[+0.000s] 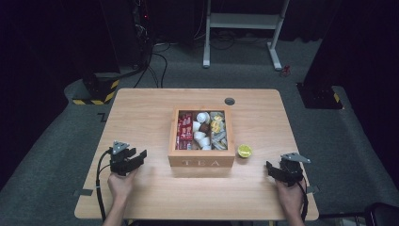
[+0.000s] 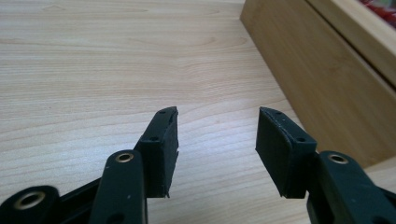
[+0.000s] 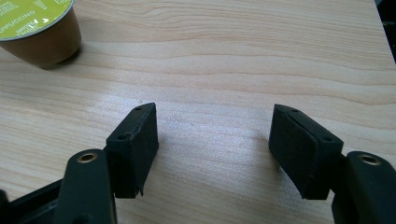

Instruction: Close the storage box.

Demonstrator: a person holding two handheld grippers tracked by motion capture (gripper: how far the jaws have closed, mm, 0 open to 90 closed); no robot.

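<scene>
Wooden box [image 1: 201, 162] marked "TEA" sits mid tabletop [image 1: 141, 108], w/ red packets [image 1: 184, 132], white pods [image 1: 200, 132] and yellow sachets [image 1: 217, 126] inside. Capsule [image 1: 244, 151], lime lid reading "CAPPUCCINO", stands upright just right of the box. Left gripper [image 1: 139, 156] and right gripper [image 1: 269, 168]: jaws wide, holding nothing.

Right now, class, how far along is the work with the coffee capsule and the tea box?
Done: nothing visible; the coffee capsule stands on the table beside the tea box. In hand: nothing; left tongs and right tongs are open. Left: grasping the capsule, probably boxing it.
</scene>
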